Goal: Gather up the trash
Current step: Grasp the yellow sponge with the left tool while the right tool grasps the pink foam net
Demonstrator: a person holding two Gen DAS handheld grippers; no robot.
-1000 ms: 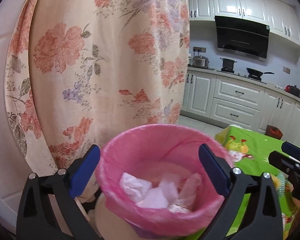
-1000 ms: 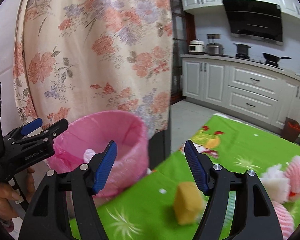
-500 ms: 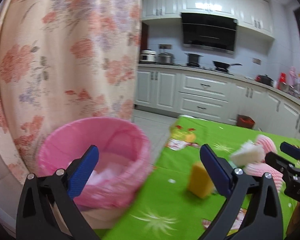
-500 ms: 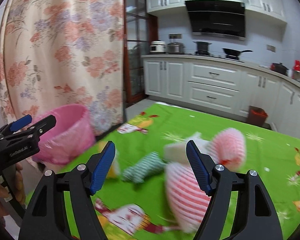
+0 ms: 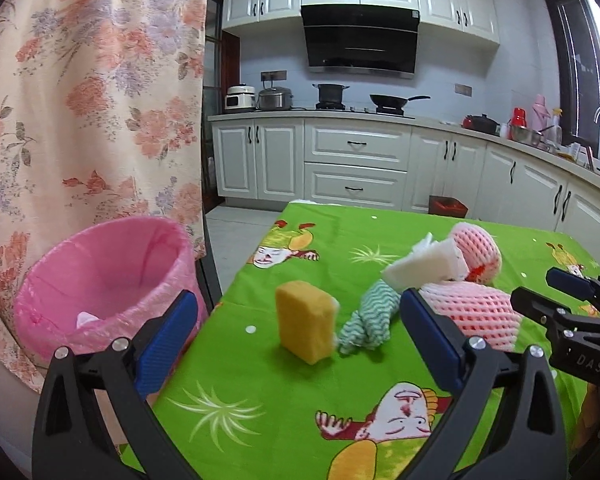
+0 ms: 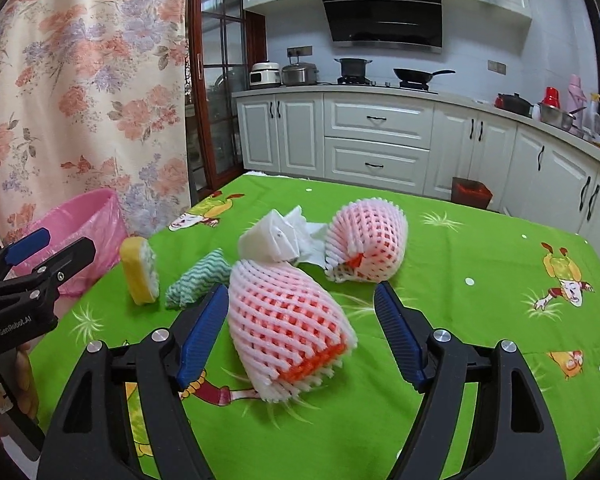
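Now both the left claw (image 5: 298,330) and right claw (image 6: 300,330) gape empty; the right's jaws, just widening, straddle the pink foam fruit net (image 6: 286,322), which may squash and slip sideways when pinched.

My left wrist camera sits behind the left tongs (image 5: 298,336), looking forward and slightly down across the green worktop (image 5: 260,384) toward the kitchen cabinets (image 5: 356,164); the pink bin (image 5: 100,280) fills its lower left. My right wrist camera looks the same way from behind the right tongs (image 6: 300,332), closer to the foam net (image 6: 284,320). Both views share the yellow sponge (image 5: 306,320) (image 6: 140,270), the worktop and the cabinets, and each sees the other tongs at its edge.
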